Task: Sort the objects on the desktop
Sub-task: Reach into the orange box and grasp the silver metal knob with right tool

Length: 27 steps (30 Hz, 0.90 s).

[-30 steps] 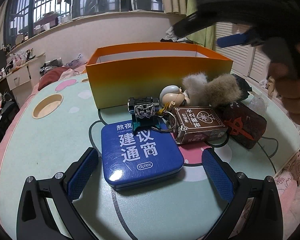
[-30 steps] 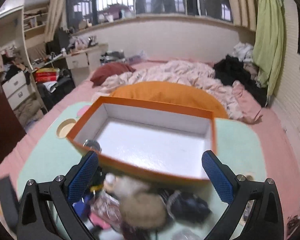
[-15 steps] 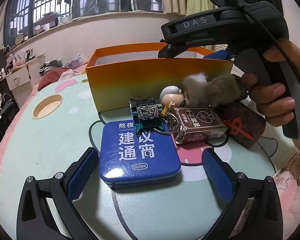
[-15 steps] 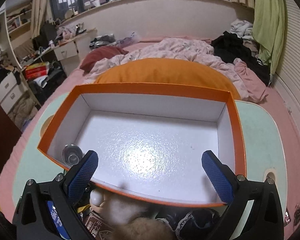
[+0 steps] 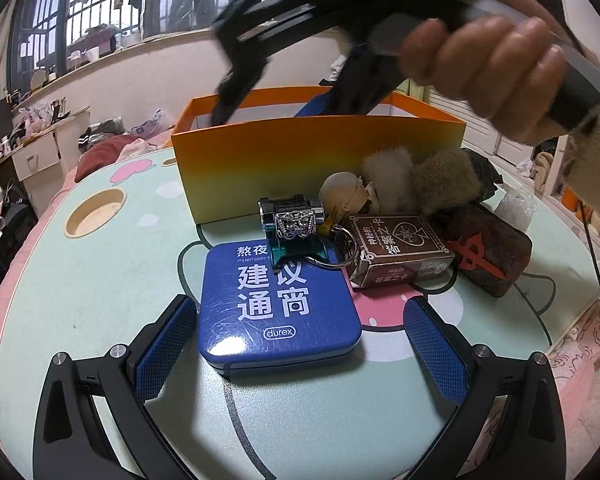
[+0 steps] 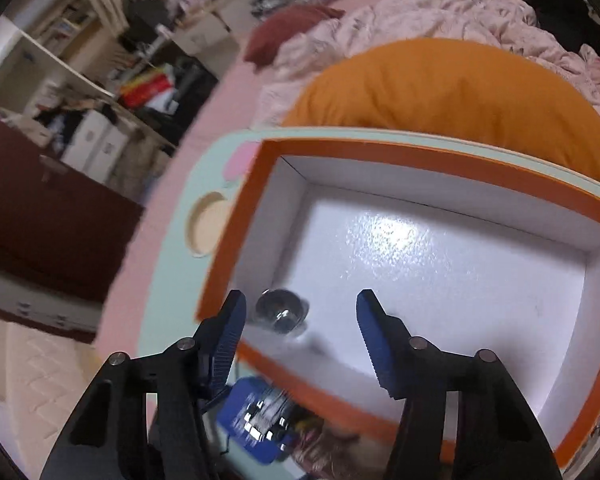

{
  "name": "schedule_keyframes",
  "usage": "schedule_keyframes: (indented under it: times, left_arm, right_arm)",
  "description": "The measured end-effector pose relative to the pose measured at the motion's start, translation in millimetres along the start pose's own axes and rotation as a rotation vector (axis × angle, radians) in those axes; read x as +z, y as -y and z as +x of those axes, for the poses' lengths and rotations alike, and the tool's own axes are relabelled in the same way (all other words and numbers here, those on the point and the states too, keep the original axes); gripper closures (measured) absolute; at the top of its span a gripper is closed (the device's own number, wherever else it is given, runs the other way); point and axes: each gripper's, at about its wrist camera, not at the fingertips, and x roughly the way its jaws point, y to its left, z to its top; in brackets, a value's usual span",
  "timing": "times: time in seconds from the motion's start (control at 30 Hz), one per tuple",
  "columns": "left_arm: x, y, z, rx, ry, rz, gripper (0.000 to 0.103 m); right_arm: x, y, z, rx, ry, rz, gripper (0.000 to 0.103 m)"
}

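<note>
A blue tin (image 5: pixel 278 304) lies flat on the mint table (image 5: pixel 80 280), between the fingers of my open left gripper (image 5: pixel 300 336), apart from both pads. Behind it sit a metal keychain (image 5: pixel 294 222), a brown card box (image 5: pixel 396 248), a dark red block (image 5: pixel 488 250), a doll head (image 5: pixel 342 194) and fur pompoms (image 5: pixel 416 180). The orange box (image 5: pixel 316 160) stands behind them. My right gripper (image 6: pixel 300 320) is open and tilted over the box's near left corner (image 6: pixel 228 256), above a small round metal object (image 6: pixel 282 312) on its white floor. The tin also shows there (image 6: pixel 252 420).
A round cup recess (image 5: pixel 96 212) is in the table at left. The person's hand and right gripper body (image 5: pixel 480 52) hang above the box. An orange cushion (image 6: pixel 440 84) and a bed lie beyond the table. The table's right edge is near the red block.
My right gripper has swung left and down over the box's left corner and narrowed its opening. My left gripper has edged forward around the blue tin.
</note>
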Motion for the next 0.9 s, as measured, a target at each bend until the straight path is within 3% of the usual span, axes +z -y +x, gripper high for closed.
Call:
schedule_keyframes:
  times: [0.07,0.13,0.23,0.27,0.3,0.37,0.5,0.57,0.67,0.83,0.9]
  left_arm:
    - [-0.1,0.3,0.1,0.0,0.0,0.0,0.0]
    - [-0.1,0.3,0.4,0.001,-0.001,-0.001,0.0]
    - [2.0,1.3,1.3,-0.002,-0.001,-0.003,0.0]
    - [2.7,2.1,1.5,-0.001,-0.001,-0.002,0.0]
    - [3.3,2.8,2.0,-0.001,-0.001,-0.002,0.0]
    - [3.7,3.8,2.3,-0.002,0.0,-0.003,0.0]
    - [5.3,4.7,3.8,-0.001,0.0,-0.003,0.0]
    - [5.4,4.9,4.0,0.0,0.0,-0.004,0.0]
    - [5.4,5.3,4.1,0.001,0.0,-0.004,0.0]
    - [5.2,5.2,4.0,0.001,0.001,-0.005,0.0]
    - [5.1,5.2,3.9,0.001,0.001,-0.005,0.0]
  right_arm:
    - [2.3,-3.0,12.4,0.017,-0.048,-0.002,0.045]
    - [1.8,-6.5,25.7,-0.038,-0.098,-0.022,0.045]
    - [0.6,-5.6,28.4,-0.061,-0.097,-0.028,0.045]
    - [-0.7,-5.4,27.0,-0.081,-0.087,-0.031,0.053]
    - [-2.9,-4.7,26.1,-0.146,-0.071,-0.043,0.08]
    - [-7.1,0.0,22.9,-0.197,-0.047,-0.061,0.097]
    - [-10.8,25.7,12.0,-0.112,-0.032,0.014,0.098]
    - [-7.8,34.3,-3.7,-0.126,0.029,0.039,0.098]
    - [-13.1,43.8,-30.3,-0.079,0.094,0.071,0.102]
    - [-23.3,37.0,-68.3,-0.029,0.162,0.059,0.102]
    - [-18.1,27.9,-71.1,-0.064,0.177,0.044,0.101]
